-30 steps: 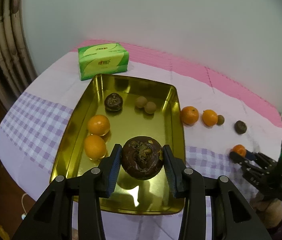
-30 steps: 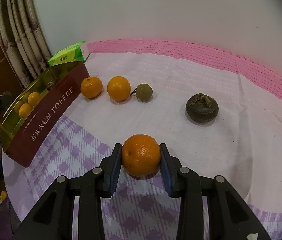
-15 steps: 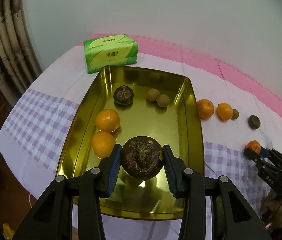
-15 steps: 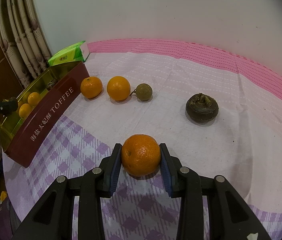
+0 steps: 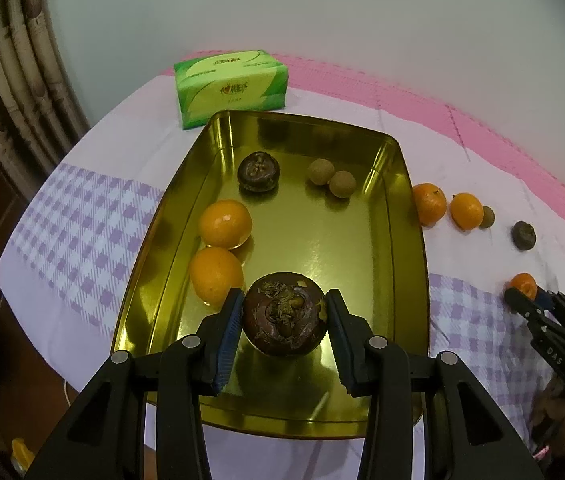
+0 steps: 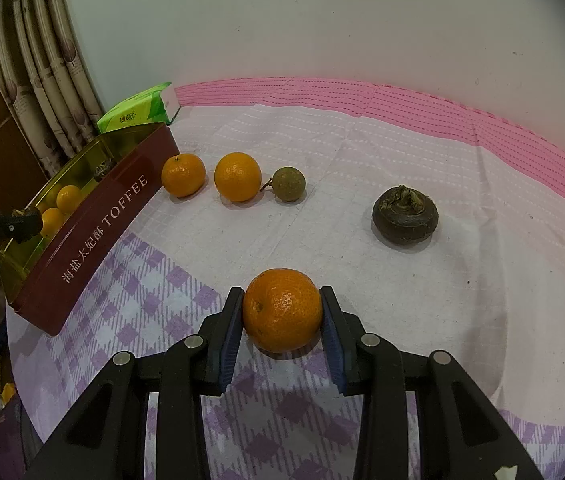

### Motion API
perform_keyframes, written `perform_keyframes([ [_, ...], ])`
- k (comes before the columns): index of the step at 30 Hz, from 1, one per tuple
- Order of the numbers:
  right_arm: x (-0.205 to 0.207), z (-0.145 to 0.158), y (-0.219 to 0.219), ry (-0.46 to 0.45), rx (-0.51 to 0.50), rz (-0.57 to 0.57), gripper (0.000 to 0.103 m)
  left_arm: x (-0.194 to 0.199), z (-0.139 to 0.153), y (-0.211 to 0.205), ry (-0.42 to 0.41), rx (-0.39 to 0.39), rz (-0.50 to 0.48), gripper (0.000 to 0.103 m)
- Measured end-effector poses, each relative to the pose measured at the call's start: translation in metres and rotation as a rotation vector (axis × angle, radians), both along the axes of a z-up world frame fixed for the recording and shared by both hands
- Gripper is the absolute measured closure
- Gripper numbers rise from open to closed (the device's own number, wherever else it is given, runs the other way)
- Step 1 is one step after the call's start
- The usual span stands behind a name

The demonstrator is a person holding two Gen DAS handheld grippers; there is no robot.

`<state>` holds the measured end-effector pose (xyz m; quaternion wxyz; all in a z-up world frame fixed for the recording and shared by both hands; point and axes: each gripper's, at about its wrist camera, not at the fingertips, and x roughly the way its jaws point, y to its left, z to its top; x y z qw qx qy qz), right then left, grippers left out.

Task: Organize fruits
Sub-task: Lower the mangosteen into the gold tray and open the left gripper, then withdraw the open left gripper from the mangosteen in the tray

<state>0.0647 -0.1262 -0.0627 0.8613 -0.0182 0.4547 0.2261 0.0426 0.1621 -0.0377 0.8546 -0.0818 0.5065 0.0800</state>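
Left claw point(image 5: 283, 317) gripping one water chestnut point(image 5: 284, 314), two oranges point(image 5: 225, 224) in tin point(image 5: 402, 184)

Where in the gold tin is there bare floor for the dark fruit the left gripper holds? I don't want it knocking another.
Bare: the tin's middle and right side, between the two tan fruits and the near wall. Crowded: the left side with two oranges and the far end with another dark fruit.

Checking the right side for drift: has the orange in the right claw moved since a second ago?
No. The orange sits at the same spot on the purple check cloth, equally far from the toffee tin.
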Motion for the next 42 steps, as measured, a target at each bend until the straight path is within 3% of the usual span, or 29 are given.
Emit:
perform_keyframes([
  [21,0.0,0.0,0.0,0.001,0.001,-0.001,0.068,0.001,-0.005,0.006,0.035,0.033,0.047,0.061],
  [35,0.0,0.0,0.0,0.001,0.001,-0.001,0.067,-0.001,0.004,0.005,0.017,0.1,0.056,0.06],
  [42,-0.001,0.0,0.001,-0.002,-0.007,-0.001,0.067,-0.002,0.006,0.007,0.024,0.108,0.074,0.051],
])
